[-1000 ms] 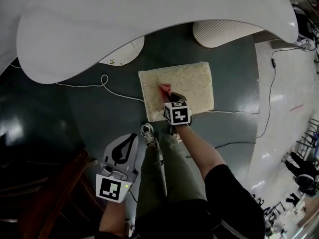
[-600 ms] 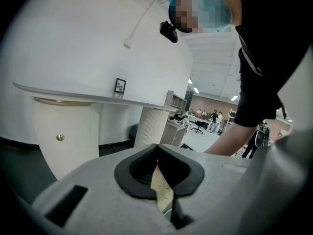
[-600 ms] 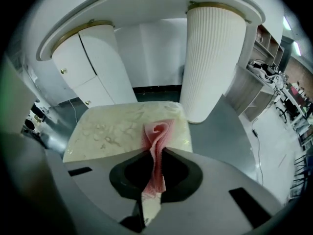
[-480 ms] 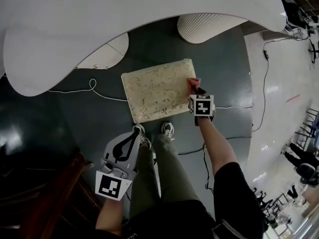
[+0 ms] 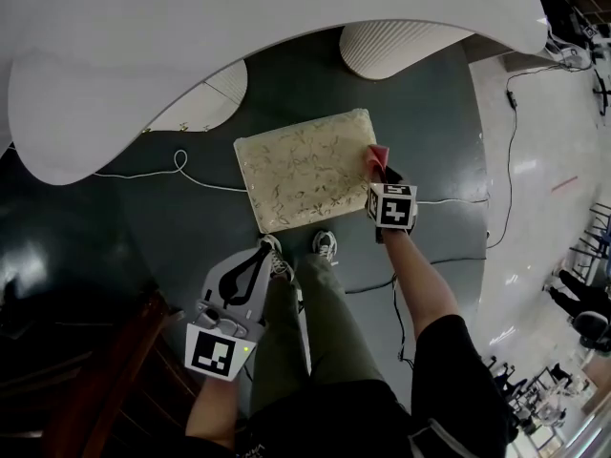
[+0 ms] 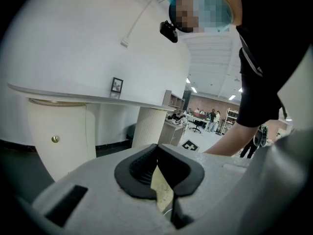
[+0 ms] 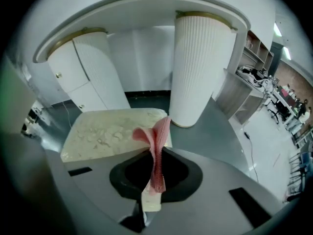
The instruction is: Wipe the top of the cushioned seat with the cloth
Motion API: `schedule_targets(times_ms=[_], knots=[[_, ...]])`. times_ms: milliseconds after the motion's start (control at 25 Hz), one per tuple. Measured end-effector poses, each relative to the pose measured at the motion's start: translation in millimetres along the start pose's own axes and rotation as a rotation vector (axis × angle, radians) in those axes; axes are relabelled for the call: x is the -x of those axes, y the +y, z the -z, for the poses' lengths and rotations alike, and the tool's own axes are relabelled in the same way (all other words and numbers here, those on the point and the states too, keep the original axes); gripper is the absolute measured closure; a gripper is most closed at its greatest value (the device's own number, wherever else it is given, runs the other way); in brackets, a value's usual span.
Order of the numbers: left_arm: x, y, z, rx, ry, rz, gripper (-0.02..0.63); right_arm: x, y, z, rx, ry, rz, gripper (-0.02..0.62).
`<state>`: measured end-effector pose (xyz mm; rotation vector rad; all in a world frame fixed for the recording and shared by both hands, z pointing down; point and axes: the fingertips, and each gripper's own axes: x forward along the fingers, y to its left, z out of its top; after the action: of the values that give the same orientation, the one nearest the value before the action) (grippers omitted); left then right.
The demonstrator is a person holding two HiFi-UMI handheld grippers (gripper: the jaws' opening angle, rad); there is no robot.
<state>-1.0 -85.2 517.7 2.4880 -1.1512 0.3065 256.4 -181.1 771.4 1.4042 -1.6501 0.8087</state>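
The cushioned seat (image 5: 304,169) is a cream square pad with a leafy pattern, low on the dark floor; it also lies ahead in the right gripper view (image 7: 110,131). My right gripper (image 5: 384,176) is shut on a pink cloth (image 5: 377,160) at the seat's right edge. In its own view the cloth (image 7: 156,146) stands folded up between the closed jaws, above the seat's near right corner. My left gripper (image 5: 250,273) hangs near my left leg, away from the seat, jaws closed with nothing in them (image 6: 157,173).
A large white curved counter (image 5: 191,36) overhangs the far side. A ribbed white pillar (image 7: 200,67) stands just behind the seat's right corner, a white cabinet base (image 5: 196,108) at its left. Cables (image 5: 181,170) trail on the floor. My shoes (image 5: 323,246) touch the seat's near edge.
A second ago the right gripper held the cloth on the seat's near middle; it swept right to the seat's right edge and has stayed there. The left gripper barely moved.
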Motion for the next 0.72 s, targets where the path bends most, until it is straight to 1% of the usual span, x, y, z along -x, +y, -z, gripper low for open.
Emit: schedule_targets(times_ms=[80,160,280,360,440,520,640,720], knots=[[3.8,3.3,1.1,0.005,-0.002,-0.006,0.589,11.1,43.3,-1.2,0.02,-0.035,-0.093,0.569],[9.2,7.3,1.9,0.006,-0.002,-0.014,0.589,21.6,95.7,2.3,0.029,-0.058,-0.201,0.569],[19.3,14.5,2.1,0.01,-0.006,-0.031,0.589,35.9,176.0,9.7,0.041,-0.074,-0.355,0.569],[28.9,21.3,3.8,0.015,-0.006,-0.049,0.589,41.3,223.4,15.6,0.054,-0.073,-0.432,0.569],[40.2,29.0,6.3,0.015,-0.004,-0.068,0.589,41.5,262.1,23.4,0.064,-0.057,-0.482,0.569],[51.7,36.6,9.9,0.016,0.004,-0.088,0.589,38.3,291.2,32.1,0.071,-0.035,-0.509,0.569],[66.7,46.9,17.2,0.023,0.016,-0.117,0.589,29.6,319.6,47.9,0.092,0.011,-0.519,0.569],[73.6,52.3,22.3,0.029,0.022,-0.13,0.589,21.8,328.8,58.3,0.104,0.041,-0.51,0.569]])
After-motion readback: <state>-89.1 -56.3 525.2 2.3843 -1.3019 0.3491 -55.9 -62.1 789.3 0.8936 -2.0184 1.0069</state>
